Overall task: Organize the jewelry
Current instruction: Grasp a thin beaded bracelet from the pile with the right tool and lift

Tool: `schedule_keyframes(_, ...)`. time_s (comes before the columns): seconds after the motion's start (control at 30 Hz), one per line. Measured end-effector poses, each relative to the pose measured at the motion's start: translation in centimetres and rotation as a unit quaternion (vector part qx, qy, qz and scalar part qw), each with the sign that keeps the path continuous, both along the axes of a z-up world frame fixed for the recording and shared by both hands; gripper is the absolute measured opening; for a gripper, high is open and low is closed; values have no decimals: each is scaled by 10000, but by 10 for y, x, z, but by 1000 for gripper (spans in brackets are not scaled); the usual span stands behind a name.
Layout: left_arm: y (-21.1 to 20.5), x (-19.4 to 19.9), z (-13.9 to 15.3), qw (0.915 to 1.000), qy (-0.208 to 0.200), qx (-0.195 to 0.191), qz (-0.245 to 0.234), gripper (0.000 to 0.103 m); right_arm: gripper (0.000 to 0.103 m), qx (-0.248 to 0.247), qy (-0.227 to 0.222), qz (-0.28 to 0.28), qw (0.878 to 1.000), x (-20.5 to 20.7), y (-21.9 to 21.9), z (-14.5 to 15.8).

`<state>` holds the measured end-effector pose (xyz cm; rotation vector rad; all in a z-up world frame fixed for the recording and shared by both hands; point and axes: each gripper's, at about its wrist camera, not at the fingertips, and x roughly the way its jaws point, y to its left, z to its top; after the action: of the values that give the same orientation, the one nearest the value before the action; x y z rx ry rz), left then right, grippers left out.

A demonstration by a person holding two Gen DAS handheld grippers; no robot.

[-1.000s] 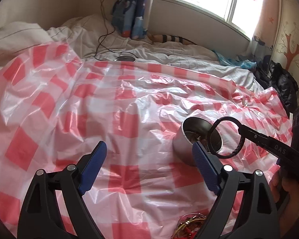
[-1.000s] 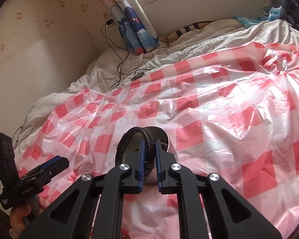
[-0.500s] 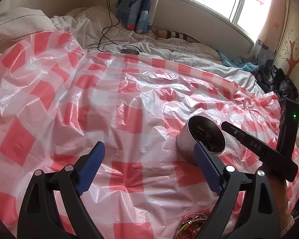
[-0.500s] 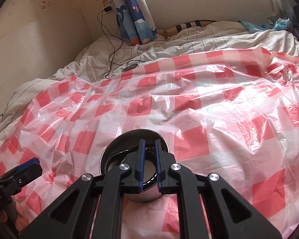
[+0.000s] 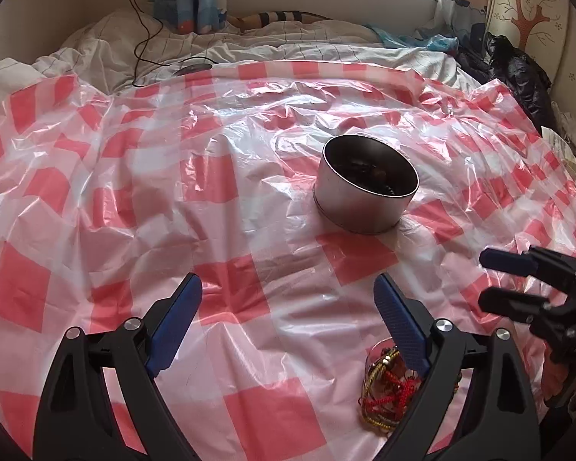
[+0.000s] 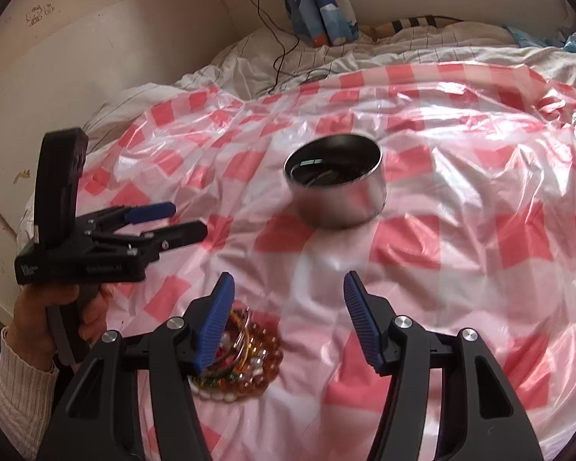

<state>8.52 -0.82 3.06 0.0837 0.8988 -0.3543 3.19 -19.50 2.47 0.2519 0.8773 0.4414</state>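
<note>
A round metal tin (image 5: 364,207) stands on the red-and-white checked plastic sheet (image 5: 219,188), with dark jewelry inside it. The tin (image 6: 338,199) also shows ahead in the right wrist view. My left gripper (image 5: 286,288) hovers open and empty, short of the tin. A pile of bracelets and beads (image 5: 384,392) lies by its right finger. My right gripper (image 6: 288,282) is back from the tin, its jaws opening with nothing between them. The bead pile (image 6: 245,357) sits under its left finger. Each gripper appears in the other's view: the right gripper (image 5: 487,279), the left gripper (image 6: 188,219).
White bedding (image 5: 249,46) lies beyond the sheet, with a black cable (image 5: 142,19) trailing across it. A blue patterned curtain (image 6: 318,0) hangs at the back wall. Dark clothes (image 5: 518,73) are heaped at the far right. A hand (image 6: 30,307) in a white sleeve holds the left gripper.
My right gripper held a black ring bracelet over the tin, lowered it in, then drew back and opened. The left gripper tipped downward, bringing the bead pile further into view.
</note>
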Motion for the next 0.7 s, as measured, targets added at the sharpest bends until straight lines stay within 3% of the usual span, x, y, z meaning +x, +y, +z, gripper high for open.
schedule_keyframes(0.07,11,-7,3,9999,-28,-20,97,87,55,48,256,220,9994,1,11,-7)
schedule_keyframes(0.23,37,-22,7,9995,33,-57,316,87,29,-141,394,617,9972,-6,28,-15)
schedule_keyframes(0.43,39,-38,18,9998,-101,41,146,90,18,41,663,738,9951,-6,33,-27)
schedule_keyframes(0.57,36,-41,20,9999,-118,72,72,90,4,24,531,757,9957,-8,34,-23)
schedule_keyframes(0.7,33,-39,19,10000,-74,35,48,91,4,123,301,630,9975,-11,27,-13)
